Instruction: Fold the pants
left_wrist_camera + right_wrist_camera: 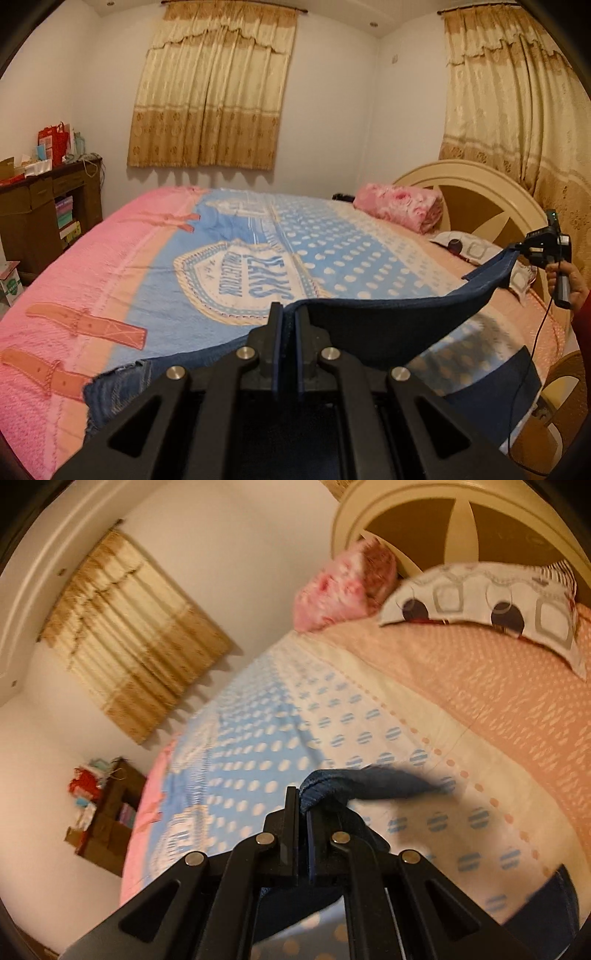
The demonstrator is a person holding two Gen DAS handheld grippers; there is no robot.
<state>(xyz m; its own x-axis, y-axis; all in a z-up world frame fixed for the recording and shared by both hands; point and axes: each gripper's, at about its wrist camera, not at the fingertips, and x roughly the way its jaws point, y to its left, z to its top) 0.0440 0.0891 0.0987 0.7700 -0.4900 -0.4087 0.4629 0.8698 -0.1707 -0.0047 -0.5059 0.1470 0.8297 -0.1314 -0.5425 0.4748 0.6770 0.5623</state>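
Note:
Dark blue denim pants (388, 325) hang lifted over the bed, their edge stretched in an arc between both grippers. My left gripper (289, 314) is shut on one end of that edge, the cloth pinched between its black fingers. At the right of the left wrist view a hand holds my right gripper (517, 248), which pinches the other end. The right wrist view, blurred, has my right gripper (302, 805) shut on a bunched fold of the pants (354, 784). A frayed pants part (114, 391) lies on the bedspread below.
The bed carries a pink and blue bedspread (229, 266), a rolled pink blanket (400, 206) and a patterned pillow (480, 602) by the cream headboard (480, 184). A dark wooden desk (48, 218) with clutter stands at the far left. Curtains (210, 92) cover the back wall.

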